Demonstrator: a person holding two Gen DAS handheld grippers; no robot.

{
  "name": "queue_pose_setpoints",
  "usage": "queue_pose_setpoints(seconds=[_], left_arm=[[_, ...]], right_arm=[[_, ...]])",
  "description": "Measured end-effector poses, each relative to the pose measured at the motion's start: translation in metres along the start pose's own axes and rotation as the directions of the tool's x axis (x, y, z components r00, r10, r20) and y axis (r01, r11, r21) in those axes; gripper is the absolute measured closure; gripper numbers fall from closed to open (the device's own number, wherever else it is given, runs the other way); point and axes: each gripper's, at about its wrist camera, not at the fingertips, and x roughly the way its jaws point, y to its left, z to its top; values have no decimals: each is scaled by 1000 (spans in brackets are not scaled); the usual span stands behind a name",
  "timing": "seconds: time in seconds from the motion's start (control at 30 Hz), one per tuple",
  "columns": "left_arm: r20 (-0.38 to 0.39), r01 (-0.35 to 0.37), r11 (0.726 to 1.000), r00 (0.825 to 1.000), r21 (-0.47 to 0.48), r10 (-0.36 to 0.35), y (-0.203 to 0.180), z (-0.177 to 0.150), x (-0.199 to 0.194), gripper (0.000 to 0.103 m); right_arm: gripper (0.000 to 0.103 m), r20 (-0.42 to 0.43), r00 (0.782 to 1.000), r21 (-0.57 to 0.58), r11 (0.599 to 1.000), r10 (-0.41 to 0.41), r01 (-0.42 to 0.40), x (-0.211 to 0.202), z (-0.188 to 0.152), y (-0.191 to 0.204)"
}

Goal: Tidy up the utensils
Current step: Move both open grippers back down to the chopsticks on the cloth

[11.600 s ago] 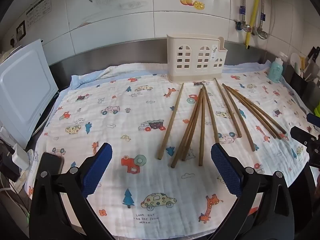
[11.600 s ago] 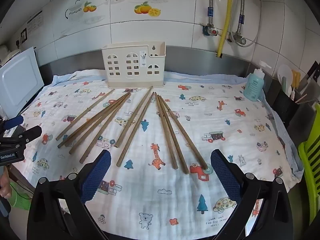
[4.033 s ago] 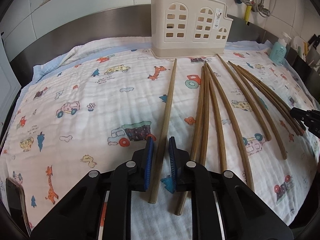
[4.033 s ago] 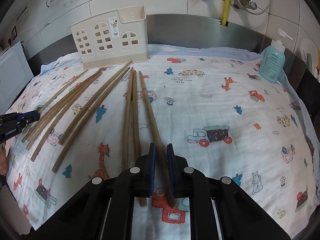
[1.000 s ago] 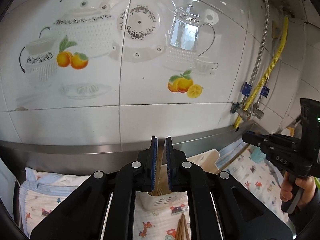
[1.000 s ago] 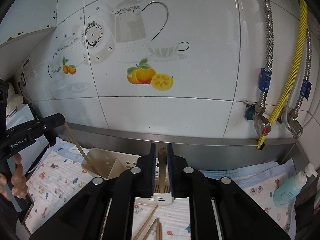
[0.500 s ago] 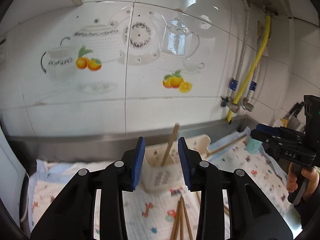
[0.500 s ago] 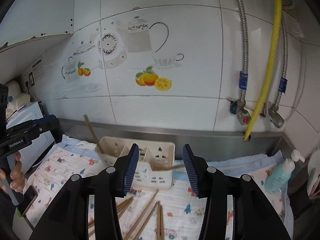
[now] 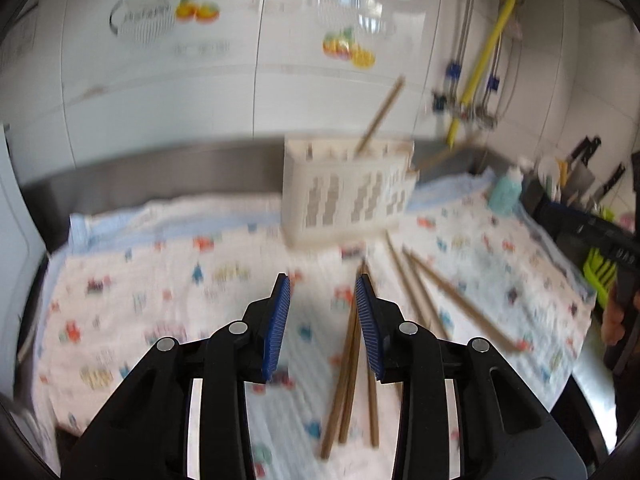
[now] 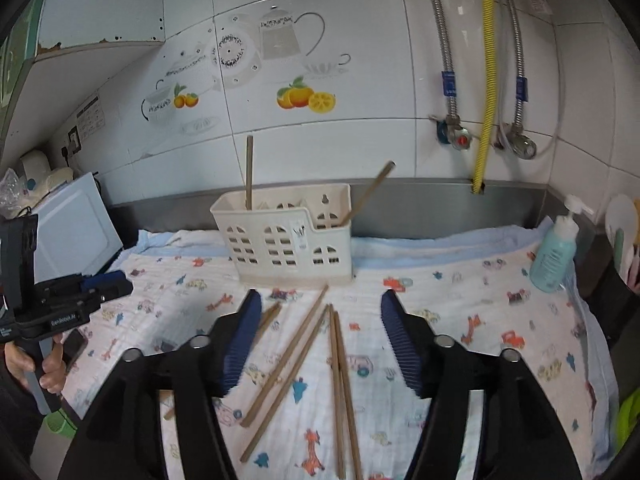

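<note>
A cream utensil holder (image 10: 288, 240) stands at the back of the patterned cloth (image 10: 480, 320). It holds two brown chopsticks, one upright (image 10: 249, 168) and one leaning right (image 10: 370, 192). Several more chopsticks (image 10: 294, 356) lie loose on the cloth in front of it. My right gripper (image 10: 321, 296) hovers above them; its jaws are opening and nothing is between them. The left wrist view is blurred: my left gripper (image 9: 323, 280) is open and empty, in front of the holder (image 9: 344, 200), with loose chopsticks (image 9: 348, 360) just right of it. A hand (image 10: 44, 364) holds the left gripper at the far left.
A teal soap bottle (image 10: 558, 248) stands at the right edge of the cloth. A white appliance (image 10: 72, 224) sits at the left. A yellow hose (image 10: 486, 80) and metal pipes run down the tiled wall. Dark racks with utensils (image 9: 576, 176) stand at the far right.
Both grippers let go of their chopsticks, which now stand in the holder. Both have pulled back from the wall and sunk toward the cloth, and the right jaws have spread wider.
</note>
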Motion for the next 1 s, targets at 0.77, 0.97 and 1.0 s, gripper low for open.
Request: queue_pose_setpoints(seconds=[0.77, 0.97, 1.0], left_arm=[[-212, 13, 999, 977, 33, -5, 0, -89, 54, 70], [-220, 7, 1000, 975, 26, -1, 1, -89, 63, 70], [-220, 5, 1000, 976, 30, 2, 0, -89, 64, 70]], right_arm=[[37, -106, 992, 28, 997, -65, 68, 6, -88, 8], [37, -128, 988, 41, 995, -82, 88, 7, -99, 2], [37, -134, 987, 45, 995, -82, 89, 8, -101, 1]])
